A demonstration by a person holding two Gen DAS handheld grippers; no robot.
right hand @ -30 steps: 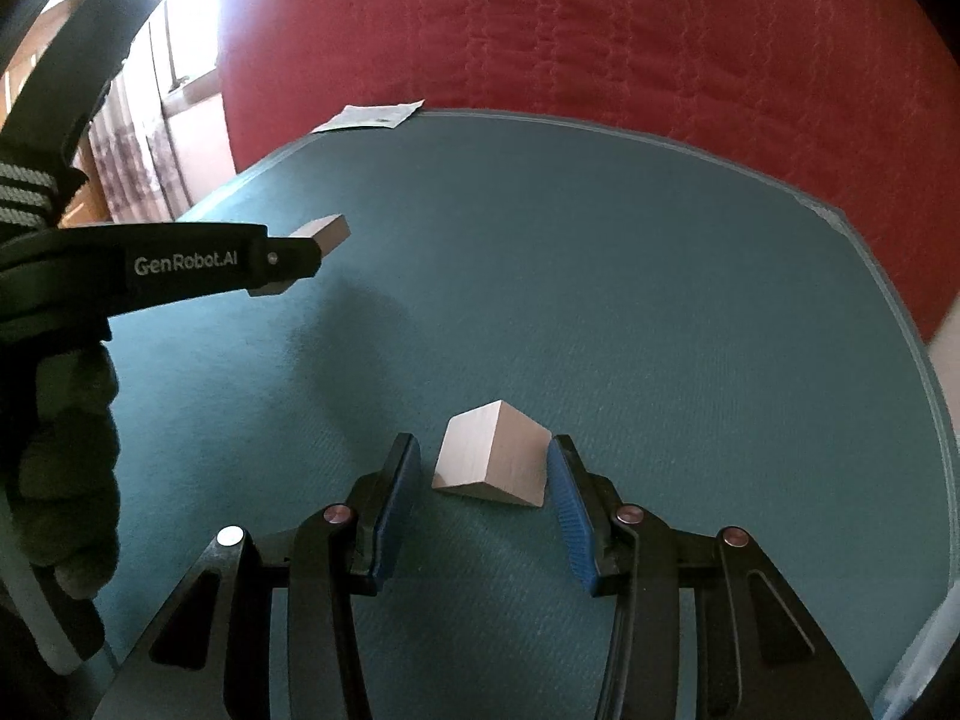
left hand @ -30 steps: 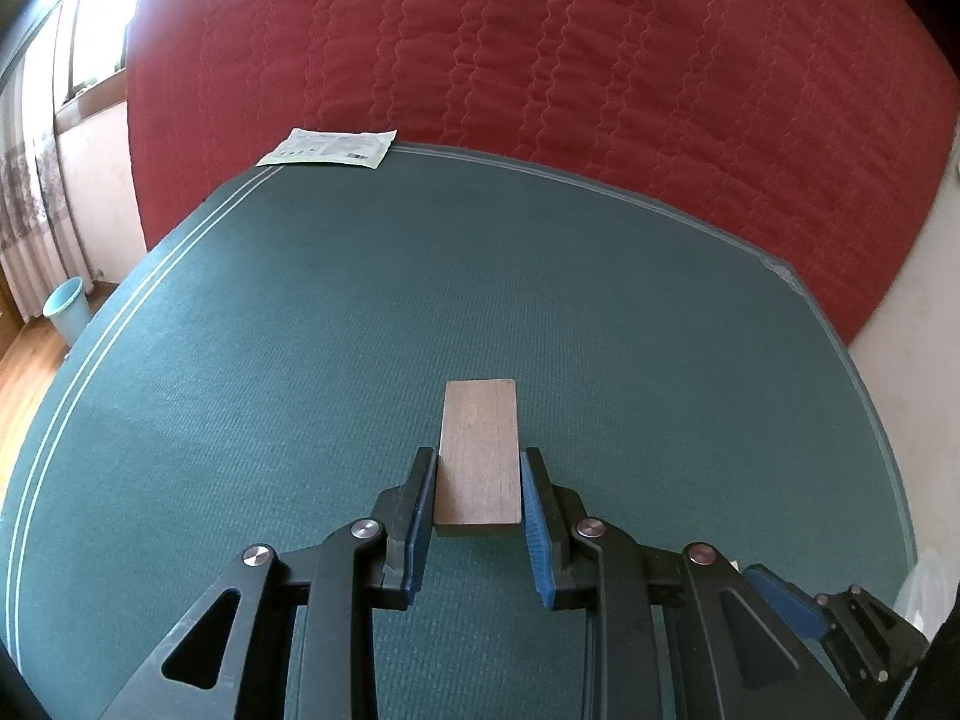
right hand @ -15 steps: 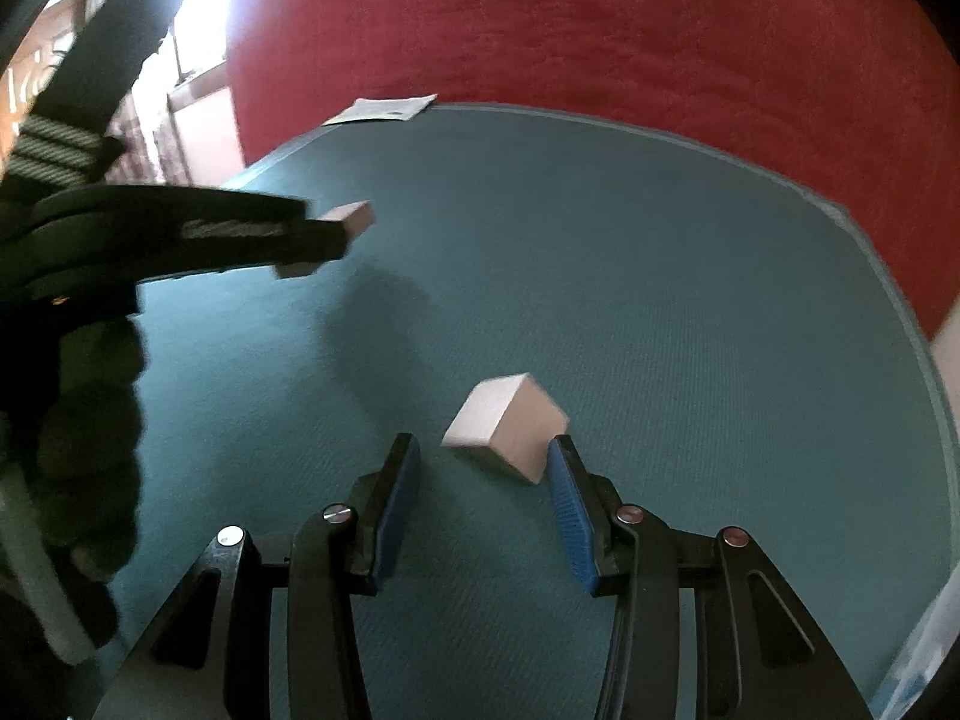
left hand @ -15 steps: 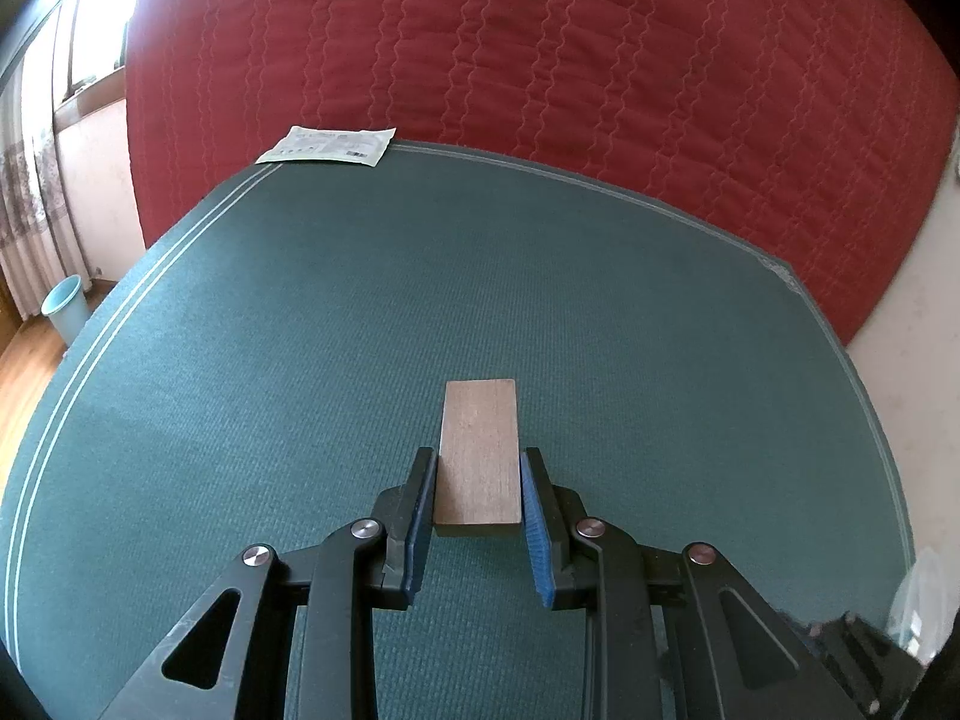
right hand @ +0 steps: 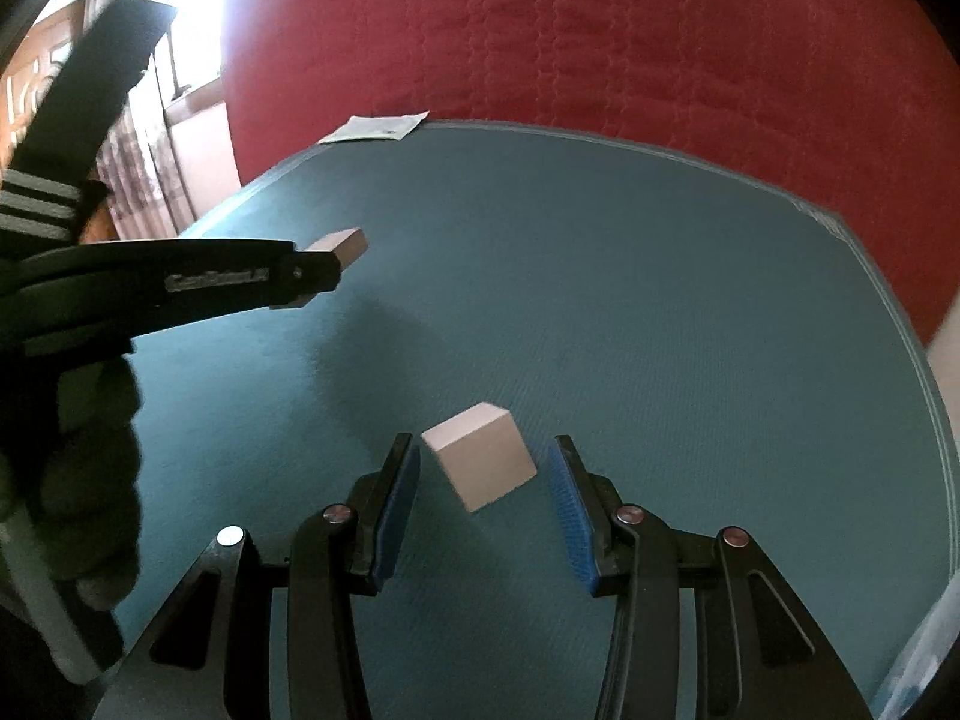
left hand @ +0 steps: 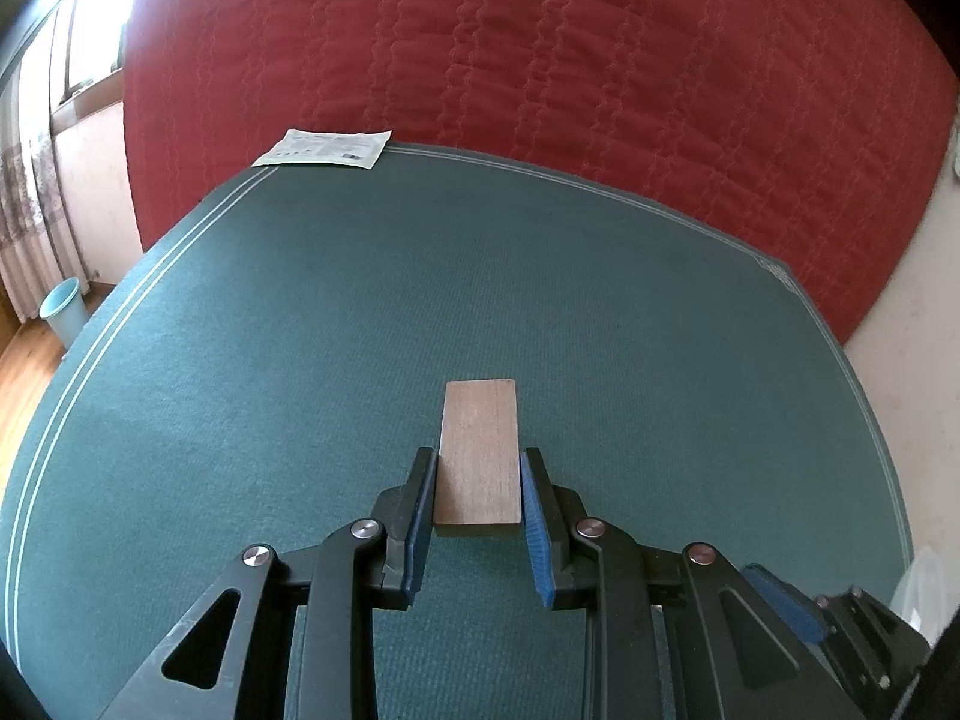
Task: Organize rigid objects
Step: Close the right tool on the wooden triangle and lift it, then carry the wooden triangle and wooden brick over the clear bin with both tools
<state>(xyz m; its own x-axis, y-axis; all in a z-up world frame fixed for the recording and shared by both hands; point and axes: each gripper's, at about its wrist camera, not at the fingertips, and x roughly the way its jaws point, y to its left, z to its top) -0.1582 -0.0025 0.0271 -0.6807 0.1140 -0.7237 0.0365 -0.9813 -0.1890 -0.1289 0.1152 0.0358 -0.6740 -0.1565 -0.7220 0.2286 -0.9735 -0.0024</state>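
Observation:
My left gripper [left hand: 477, 480] is shut on a flat rectangular wooden block [left hand: 478, 450] and holds it above the green mat [left hand: 300, 330]. The same gripper [right hand: 312, 270] and block [right hand: 339, 243] show in the right wrist view at left, raised off the mat. My right gripper [right hand: 483, 474] is open, its blue pads on either side of a pale wooden cube [right hand: 480, 463] that is tilted on a corner. The cube touches neither pad.
A white paper packet [left hand: 324, 147] lies at the mat's far left corner against the red quilted bedding [left hand: 540, 60]. A light blue bin [left hand: 60, 306] stands on the floor at left. Clear plastic [left hand: 918, 588] shows at the lower right.
The right gripper has opened wider; the cube has come free of its right pad and turned, now loose between the pads. The left gripper with its block has held still.

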